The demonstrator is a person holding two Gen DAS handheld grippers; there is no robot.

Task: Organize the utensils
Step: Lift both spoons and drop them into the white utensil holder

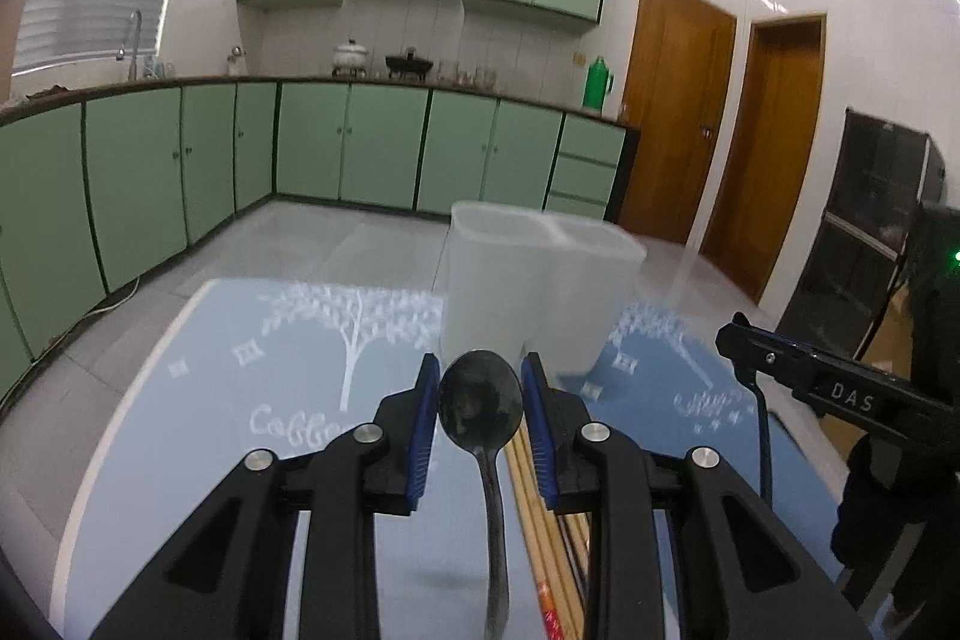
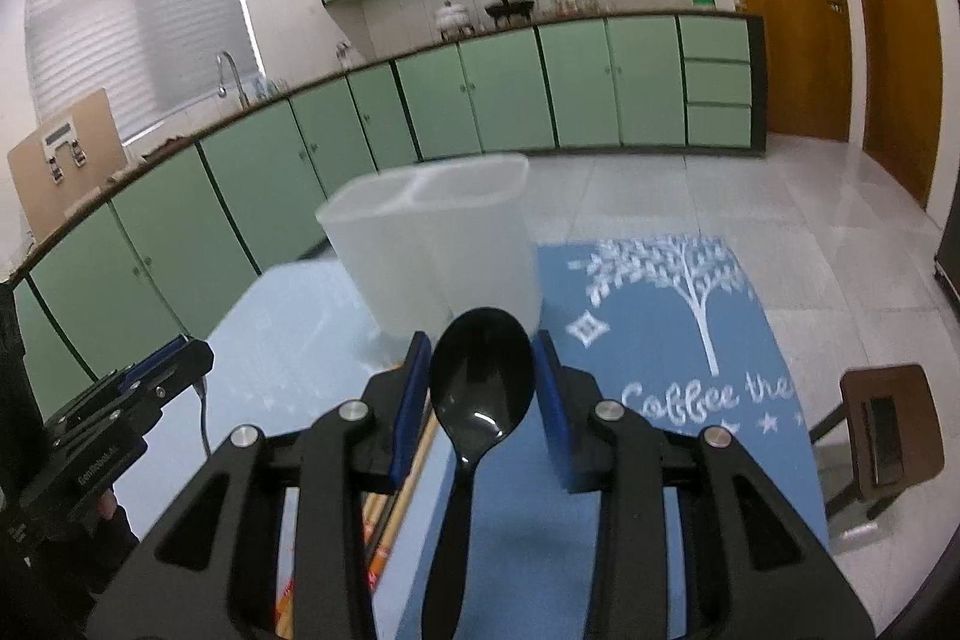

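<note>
A translucent white two-compartment utensil holder (image 1: 534,286) stands on the blue table; it also shows in the right wrist view (image 2: 438,244). In the left wrist view, a black spoon (image 1: 480,400) stands up between the fingers of my left gripper (image 1: 480,388), bowl toward the holder; the jaws are spread wider than its bowl and the grip is hidden. In the right wrist view, a second black spoon (image 2: 480,376) rises between the fingers of my right gripper (image 2: 483,370) the same way. Wooden chopsticks (image 1: 540,508) lie on the table below both grippers (image 2: 408,478).
The table has a blue cloth with a white tree print (image 2: 690,292). A brown stool (image 2: 888,430) stands right of the table. Green kitchen cabinets (image 1: 360,148) line the far walls. The right gripper's body (image 1: 840,388) shows at right in the left wrist view.
</note>
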